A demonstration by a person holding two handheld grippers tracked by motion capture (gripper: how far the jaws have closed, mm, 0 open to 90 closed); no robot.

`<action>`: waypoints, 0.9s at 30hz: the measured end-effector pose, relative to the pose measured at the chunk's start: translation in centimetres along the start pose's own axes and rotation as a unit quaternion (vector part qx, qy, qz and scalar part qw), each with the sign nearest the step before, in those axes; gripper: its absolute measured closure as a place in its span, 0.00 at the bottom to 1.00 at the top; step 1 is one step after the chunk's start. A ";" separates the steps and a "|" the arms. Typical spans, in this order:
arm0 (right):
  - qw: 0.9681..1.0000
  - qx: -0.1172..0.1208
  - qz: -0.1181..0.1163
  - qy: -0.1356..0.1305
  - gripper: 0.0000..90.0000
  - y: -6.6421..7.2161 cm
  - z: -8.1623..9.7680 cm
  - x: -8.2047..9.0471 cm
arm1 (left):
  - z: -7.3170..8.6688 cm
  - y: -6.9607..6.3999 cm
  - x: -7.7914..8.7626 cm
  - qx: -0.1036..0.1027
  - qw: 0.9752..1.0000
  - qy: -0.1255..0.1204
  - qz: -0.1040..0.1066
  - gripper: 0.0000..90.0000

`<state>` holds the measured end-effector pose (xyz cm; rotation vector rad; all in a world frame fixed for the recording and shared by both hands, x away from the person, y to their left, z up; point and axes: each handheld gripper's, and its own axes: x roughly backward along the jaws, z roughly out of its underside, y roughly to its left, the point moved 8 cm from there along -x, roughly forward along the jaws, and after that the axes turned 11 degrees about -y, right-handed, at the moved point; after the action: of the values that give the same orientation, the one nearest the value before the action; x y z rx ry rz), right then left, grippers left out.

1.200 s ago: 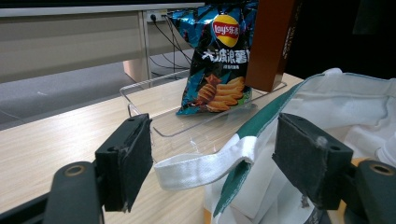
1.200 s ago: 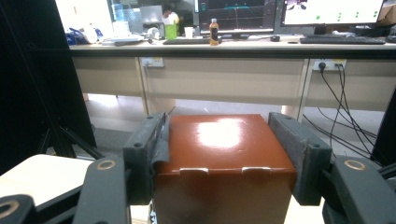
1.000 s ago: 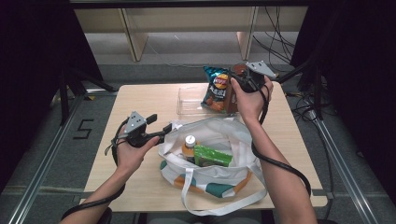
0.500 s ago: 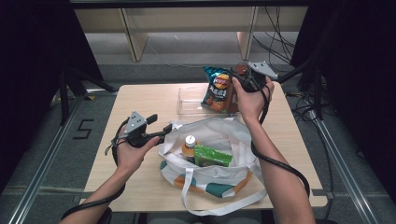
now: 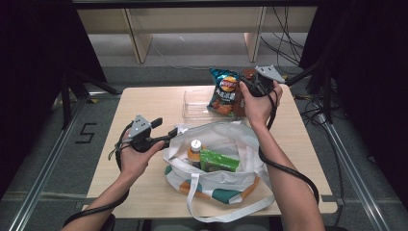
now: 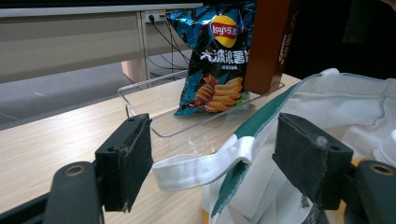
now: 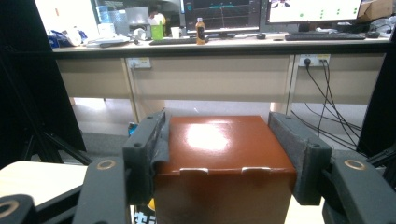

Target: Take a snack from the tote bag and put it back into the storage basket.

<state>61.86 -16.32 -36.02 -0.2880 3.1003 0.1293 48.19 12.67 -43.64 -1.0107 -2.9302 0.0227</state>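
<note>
White tote bag (image 5: pixel 219 163) on table (image 5: pixel 144 103), chip bag (image 5: pixel 223 91) in clear tray (image 5: pixel 195 103), both grippers raised

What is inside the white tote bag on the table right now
In the white tote bag there is a bottle with a white cap and orange label, standing upright, and a green packet lying beside it. Anything lower down is hidden by the bag's fabric and those two items.

A bottle (image 5: pixel 195 150) and green packet (image 5: pixel 219 161) lie near a chip bag (image 5: pixel 223 91).
</note>
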 end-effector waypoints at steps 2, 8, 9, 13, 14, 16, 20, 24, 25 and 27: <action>1.000 0.004 -0.002 0.004 0.44 -0.1 0.3 -0.1 | -0.1 0.0 0.0 0.001 1.000 -0.002 0.000 0.30; 1.000 0.005 -0.003 0.006 0.44 0.0 0.5 -0.2 | 0.0 0.0 0.0 0.000 1.000 0.001 0.001 0.30; 1.000 0.005 -0.003 0.006 0.44 0.0 0.5 -0.2 | 0.0 0.0 0.0 -0.001 1.000 0.001 0.001 0.30; 1.000 -0.001 -0.002 0.018 0.44 -0.1 0.9 -0.2 | 0.0 0.0 0.0 -0.001 1.000 0.001 0.000 0.30; 1.000 -0.001 -0.002 0.017 0.44 -0.1 1.1 -0.2 | 0.0 0.0 0.0 -0.001 1.000 0.001 0.001 0.30; 1.000 0.005 -0.005 0.021 0.44 -0.1 1.3 -0.3 | 0.0 0.0 0.0 0.000 1.000 0.001 0.000 0.30; 1.000 0.005 -0.004 0.020 0.44 -0.1 1.4 -0.4 | 0.0 0.0 0.0 -0.001 1.000 0.000 0.001 0.30; 1.000 0.001 -0.003 0.030 0.44 -0.1 1.7 -0.5 | 0.0 0.0 0.0 -0.001 1.000 0.001 0.001 0.30; 1.000 0.001 -0.003 0.030 0.44 -0.1 1.7 -0.5 | 0.0 0.0 0.0 -0.001 1.000 0.001 0.001 0.30; 0.999 0.009 -0.005 0.038 0.44 -0.2 2.5 -0.7 | 0.0 0.0 0.0 0.000 1.000 0.001 0.000 0.30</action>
<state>62.59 -16.20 -38.51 -0.3147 3.1732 0.0927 48.15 12.64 -43.62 -1.0110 -2.9288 0.0232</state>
